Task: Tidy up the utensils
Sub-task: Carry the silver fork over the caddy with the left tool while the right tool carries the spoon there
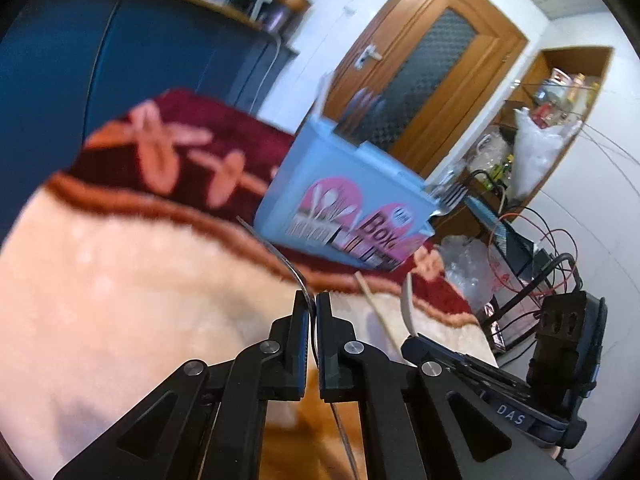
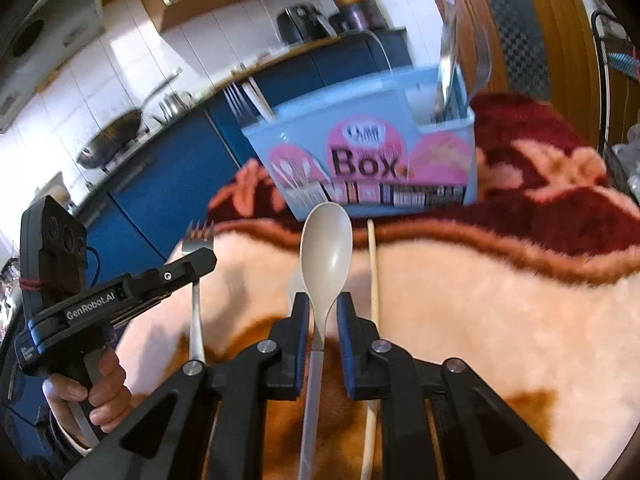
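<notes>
My left gripper is shut on a metal fork, seen edge-on, held above the blanket; in the right wrist view the fork sticks up past the left gripper. My right gripper stands around the neck of a beige spoon, jaws slightly apart beside it. The light blue utensil box stands further back on the blanket with forks and spoons in it; it also shows in the left wrist view. A wooden chopstick lies right of the spoon.
A cream, orange and maroon plush blanket covers the surface. Blue kitchen cabinets with a wok stand behind. A wooden door, plastic bags and wires are on the right in the left wrist view.
</notes>
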Demonstrator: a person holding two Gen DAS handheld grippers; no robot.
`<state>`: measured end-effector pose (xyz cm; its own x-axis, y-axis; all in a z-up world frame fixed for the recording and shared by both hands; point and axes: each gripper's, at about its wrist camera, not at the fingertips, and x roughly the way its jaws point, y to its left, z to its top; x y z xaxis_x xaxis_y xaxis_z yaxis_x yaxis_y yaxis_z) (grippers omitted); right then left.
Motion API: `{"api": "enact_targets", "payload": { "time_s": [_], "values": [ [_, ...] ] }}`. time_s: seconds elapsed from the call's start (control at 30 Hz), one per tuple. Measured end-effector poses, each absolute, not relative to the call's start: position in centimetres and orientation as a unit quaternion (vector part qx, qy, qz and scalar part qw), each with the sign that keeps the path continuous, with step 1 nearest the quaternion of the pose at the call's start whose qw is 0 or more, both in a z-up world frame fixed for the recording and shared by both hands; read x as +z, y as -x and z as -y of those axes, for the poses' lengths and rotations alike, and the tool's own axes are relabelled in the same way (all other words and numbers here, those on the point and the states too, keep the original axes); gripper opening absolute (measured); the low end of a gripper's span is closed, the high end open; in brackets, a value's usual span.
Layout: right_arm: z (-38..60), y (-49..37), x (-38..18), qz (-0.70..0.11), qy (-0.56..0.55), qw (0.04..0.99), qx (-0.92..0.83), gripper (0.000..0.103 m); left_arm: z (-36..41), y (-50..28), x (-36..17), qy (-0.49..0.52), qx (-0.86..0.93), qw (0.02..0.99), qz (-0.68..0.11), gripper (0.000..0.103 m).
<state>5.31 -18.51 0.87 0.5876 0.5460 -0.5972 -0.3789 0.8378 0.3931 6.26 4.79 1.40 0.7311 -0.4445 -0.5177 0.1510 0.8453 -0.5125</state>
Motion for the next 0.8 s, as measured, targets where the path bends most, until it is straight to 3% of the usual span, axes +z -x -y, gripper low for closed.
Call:
{"api": "enact_targets", "payload": {
  "time_s": [0.4,0.8],
  "values": [
    [20.9,-2.5,5.0,-0.253,-0.111,0.933,0.229,0.015,-2.7,-3.8,6.7,0.163,-0.173,0.943,-0.232,0.002],
    [23.8,-2.4,5.2,-0.226,-0.130,0.944,0.202,0.014,-1.1,-5.5,10.5,0.125,-0.171,0.959,-0.189,0.002]
  ]
}}
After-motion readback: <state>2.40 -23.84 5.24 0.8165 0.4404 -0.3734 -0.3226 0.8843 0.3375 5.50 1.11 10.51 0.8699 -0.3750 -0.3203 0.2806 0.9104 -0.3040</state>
